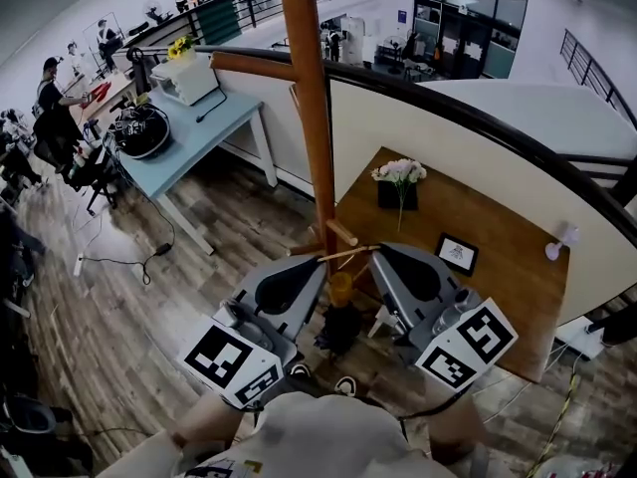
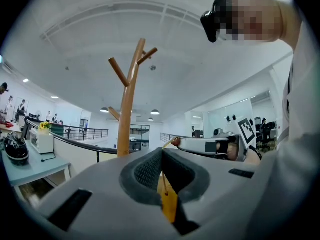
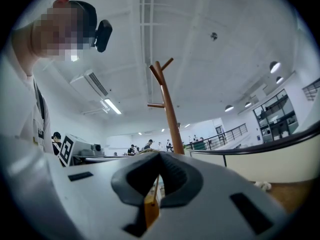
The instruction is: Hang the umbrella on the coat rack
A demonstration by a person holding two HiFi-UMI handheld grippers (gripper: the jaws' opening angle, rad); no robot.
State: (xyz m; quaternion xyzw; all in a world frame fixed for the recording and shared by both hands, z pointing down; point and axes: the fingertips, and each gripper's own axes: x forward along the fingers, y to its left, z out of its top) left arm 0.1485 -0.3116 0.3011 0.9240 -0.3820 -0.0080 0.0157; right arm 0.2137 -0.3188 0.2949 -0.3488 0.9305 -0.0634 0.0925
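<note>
You are pinching the thin tan strap [image 1: 348,254] of the one folded dark umbrella [image 1: 339,329] with both grippers, just in front of the one tall brown wooden coat rack [image 1: 315,118]. The left gripper [image 1: 320,263] is clenching one end of the strap, and in the left gripper view its jaws are pressing together on the cord with the umbrella's yellow handle [image 2: 169,206] dangling just below them. The right gripper [image 1: 376,253] is clamping the other end. In the right gripper view its jaws are likewise closing on the cord above the yellow handle [image 3: 150,209]. The strap is stretching between the two grippers, close beside a short peg [image 1: 341,232] low on the rack's pole, and the umbrella is hanging from it over the wood plank floor [image 1: 199,247].

On the brown wooden table [image 1: 488,217] behind the rack, one black square vase [image 1: 398,196] is holding a bunch of white flowers [image 1: 399,171]. One small black-framed picture [image 1: 458,254] is lying near it. On the light blue table [image 1: 214,118] to the left, a round black bowl-shaped thing [image 1: 145,132] is sitting beside a white appliance [image 1: 185,78]; its contents are too small to tell.
</note>
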